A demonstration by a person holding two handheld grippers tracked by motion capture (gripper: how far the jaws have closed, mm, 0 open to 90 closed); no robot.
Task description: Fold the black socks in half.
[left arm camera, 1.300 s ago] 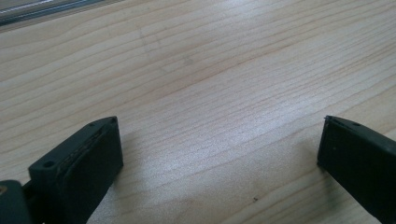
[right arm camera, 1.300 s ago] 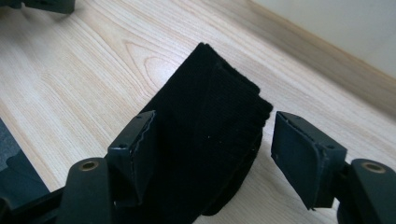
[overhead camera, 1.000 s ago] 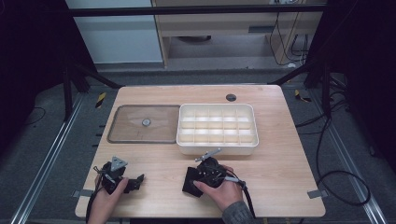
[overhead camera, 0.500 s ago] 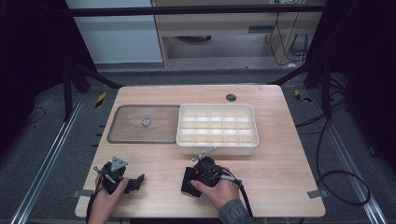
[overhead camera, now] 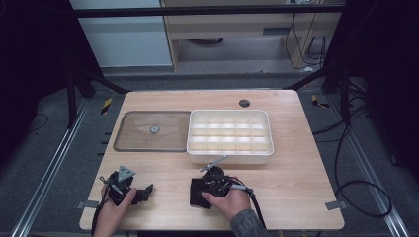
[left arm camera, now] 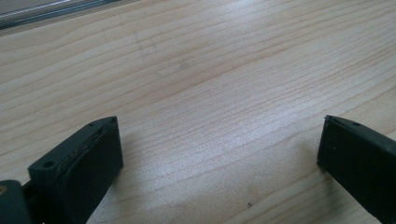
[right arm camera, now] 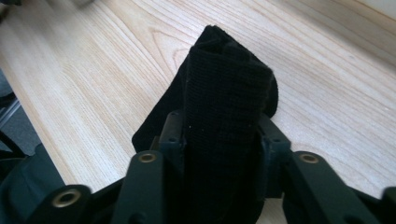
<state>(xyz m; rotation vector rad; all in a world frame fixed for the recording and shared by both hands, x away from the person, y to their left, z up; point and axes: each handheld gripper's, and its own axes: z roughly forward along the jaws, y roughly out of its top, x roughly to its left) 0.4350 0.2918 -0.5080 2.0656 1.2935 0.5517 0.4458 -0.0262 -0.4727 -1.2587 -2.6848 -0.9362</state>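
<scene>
Clamped in the just-closing jaws of the right gripper (right arm camera: 219, 140), black folded cloth (right arm camera: 226, 93) on the near table edge, long axis running straight out from the tool, white compartment tray (overhead camera: 230, 154) just beyond; left gripper (left arm camera: 217, 154) agape, empty, farther off.

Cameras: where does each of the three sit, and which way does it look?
High view: above the table, looking forward and down; both hands, left claw, right claw.
Left gripper view: on the left claw, looking along open jaws at bare wood.
Right gripper view: on the right claw, whose jaws, just closing, pinch a black cloth.
Shared: the cloth also shows from above.
</scene>
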